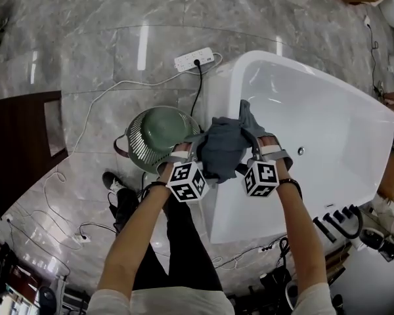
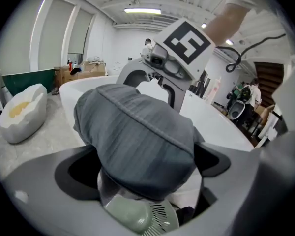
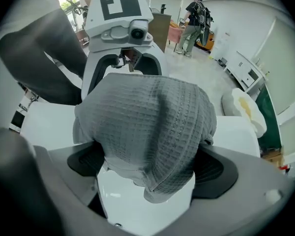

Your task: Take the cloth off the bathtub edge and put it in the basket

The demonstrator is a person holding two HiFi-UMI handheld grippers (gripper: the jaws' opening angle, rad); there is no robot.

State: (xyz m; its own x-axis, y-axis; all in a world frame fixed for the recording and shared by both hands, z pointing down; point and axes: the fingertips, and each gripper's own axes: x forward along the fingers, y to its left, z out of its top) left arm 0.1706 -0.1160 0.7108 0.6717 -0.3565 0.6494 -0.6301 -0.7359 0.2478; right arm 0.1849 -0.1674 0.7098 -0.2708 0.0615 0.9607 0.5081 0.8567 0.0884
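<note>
Grey waffle-weave cloth (image 1: 222, 151), hem stitched, hangs bunched in soft folds.

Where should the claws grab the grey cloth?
Probably its thick upper folds, one end each, coming from above. The cloth hangs limp and bunched between the left claw and right claw, both open, so the loose lower flap would likely slip.

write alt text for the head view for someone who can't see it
A dark grey cloth lies draped over the edge of a white bathtub, with the person's left claw and right claw open on either side of it. A green basket stands on the marble floor beside the tub.
</note>
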